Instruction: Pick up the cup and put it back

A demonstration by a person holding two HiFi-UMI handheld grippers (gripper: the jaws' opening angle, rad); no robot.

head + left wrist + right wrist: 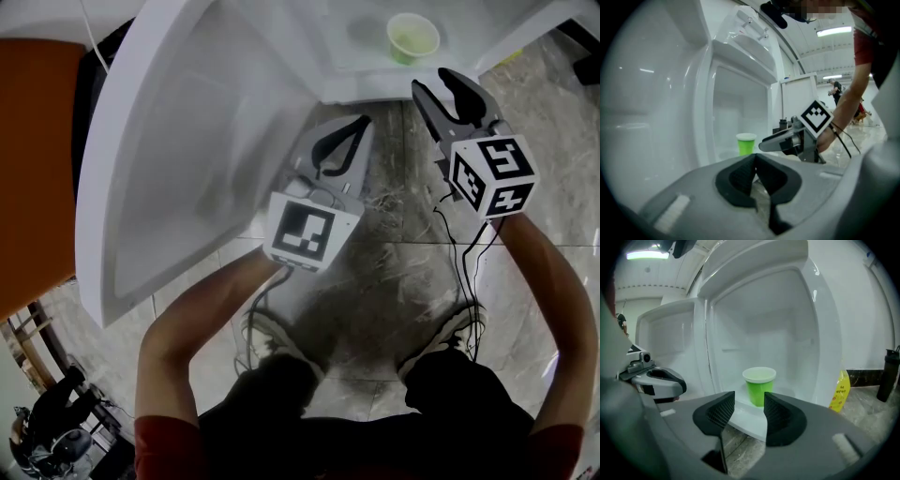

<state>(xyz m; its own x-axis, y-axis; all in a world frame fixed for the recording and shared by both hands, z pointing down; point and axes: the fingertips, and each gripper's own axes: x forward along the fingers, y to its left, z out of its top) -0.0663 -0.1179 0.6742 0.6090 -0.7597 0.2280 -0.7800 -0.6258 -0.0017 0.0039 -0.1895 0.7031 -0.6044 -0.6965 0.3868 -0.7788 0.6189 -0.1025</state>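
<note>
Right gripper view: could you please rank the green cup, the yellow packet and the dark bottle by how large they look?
1. Green cup, clearly largest, though it is also nearest the camera.
2. Dark bottle and yellow packet: too alike to rank.

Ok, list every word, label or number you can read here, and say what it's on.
Nothing here can be read as text.
Yellow object: red print, too blurred to read.
Marker cube: black-and-white square pattern only, no words.
Green cup: no print visible.
</note>
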